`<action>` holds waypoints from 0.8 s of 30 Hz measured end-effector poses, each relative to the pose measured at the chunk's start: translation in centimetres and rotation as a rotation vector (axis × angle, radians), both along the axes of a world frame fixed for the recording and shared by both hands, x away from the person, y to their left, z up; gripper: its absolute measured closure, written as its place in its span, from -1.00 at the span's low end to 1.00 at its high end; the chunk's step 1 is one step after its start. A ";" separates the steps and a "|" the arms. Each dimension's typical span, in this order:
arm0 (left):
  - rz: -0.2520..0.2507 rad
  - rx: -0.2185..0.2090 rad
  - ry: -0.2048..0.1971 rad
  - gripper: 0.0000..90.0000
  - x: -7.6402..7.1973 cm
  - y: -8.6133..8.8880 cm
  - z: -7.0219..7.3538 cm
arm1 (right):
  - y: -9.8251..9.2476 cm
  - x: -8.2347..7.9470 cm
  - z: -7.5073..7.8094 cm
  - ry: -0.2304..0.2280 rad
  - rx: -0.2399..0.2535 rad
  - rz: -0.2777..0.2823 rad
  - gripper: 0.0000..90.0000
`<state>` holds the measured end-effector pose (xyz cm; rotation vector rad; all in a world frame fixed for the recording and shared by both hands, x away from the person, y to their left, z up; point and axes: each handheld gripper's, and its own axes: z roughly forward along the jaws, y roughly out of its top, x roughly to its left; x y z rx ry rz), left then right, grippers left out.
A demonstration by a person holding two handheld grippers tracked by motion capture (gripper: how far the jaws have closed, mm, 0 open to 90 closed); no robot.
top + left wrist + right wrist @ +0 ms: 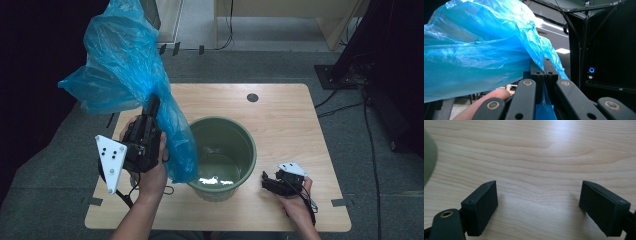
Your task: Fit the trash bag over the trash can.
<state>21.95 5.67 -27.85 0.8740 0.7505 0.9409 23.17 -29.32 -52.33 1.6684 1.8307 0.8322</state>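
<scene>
A big blue plastic bag [125, 65] hangs in the air to the left of a green bucket [250, 150] that stands in the middle of the wooden table [285, 115]. My left gripper [152, 102] is raised and points up and away, shut on the bag [474, 60], whose film is pinched between its jaws and billows above them. The bag's lower end droops beside the bucket's left rim. My right gripper [265, 181] rests low on the table just right of the bucket, open, with bare wood between its jaws [539, 202]. The bucket's edge [427, 160] shows at that view's left.
A round cable hole [252, 97] sits in the table's far side. Cables and a black stand base [345, 75] lie on the grey floor to the right. A wooden frame [340, 20] stands beyond the table.
</scene>
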 end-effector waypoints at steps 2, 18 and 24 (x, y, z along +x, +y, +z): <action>-0.001 -0.001 -0.005 0.99 0.2 -0.6 0.0 | 0.9 0.0 0.1 -0.009 0.016 0.018 -0.67; -0.037 0.001 -0.007 0.99 1.4 -3.4 -0.1 | 4.5 -0.2 0.5 -0.042 0.022 0.105 -0.67; -0.045 0.008 -0.018 0.99 1.3 -4.1 0.1 | 5.0 -0.4 0.8 -0.052 0.030 0.128 -0.67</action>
